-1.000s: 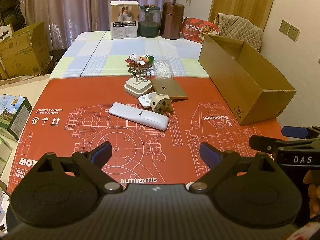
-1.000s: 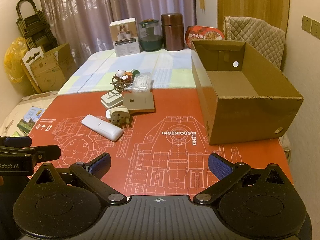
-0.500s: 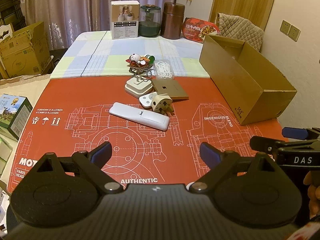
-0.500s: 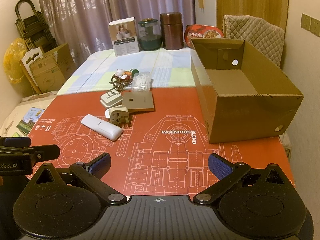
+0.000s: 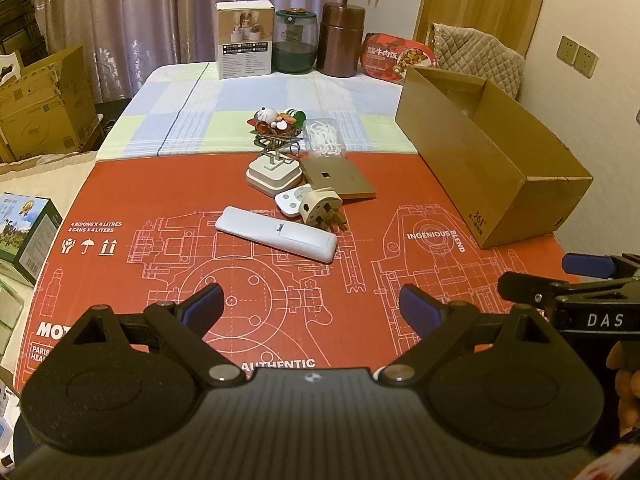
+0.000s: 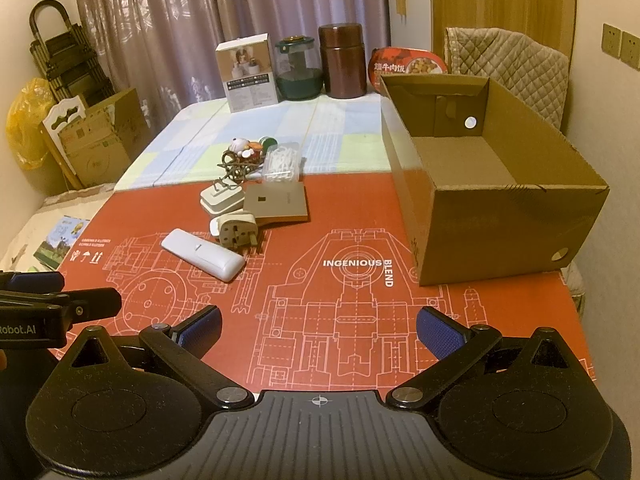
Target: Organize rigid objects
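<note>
A cluster of small objects lies mid-table on the red mat (image 5: 120, 280): a white remote (image 5: 276, 233), a beige plug adapter (image 5: 320, 211), a tan flat square plate (image 5: 338, 177), a white square charger (image 5: 273, 174), a clear box of white picks (image 5: 323, 138) and a wire stand with small toys (image 5: 276, 122). An open, empty cardboard box (image 6: 480, 168) stands to the right. My left gripper (image 5: 310, 306) is open and empty over the mat's near edge. My right gripper (image 6: 318, 326) is open and empty, beside the left one, short of the box.
At the table's far end stand a white product box (image 5: 245, 38), a green glass jar (image 5: 295, 42), a brown canister (image 5: 339, 40) and a red food package (image 5: 394, 56). Cardboard boxes (image 5: 40, 108) and a padded chair (image 6: 516, 68) stand beyond the table.
Both grippers have shifted only slightly; the right wrist view drifted a little. Nothing on the table has moved.
</note>
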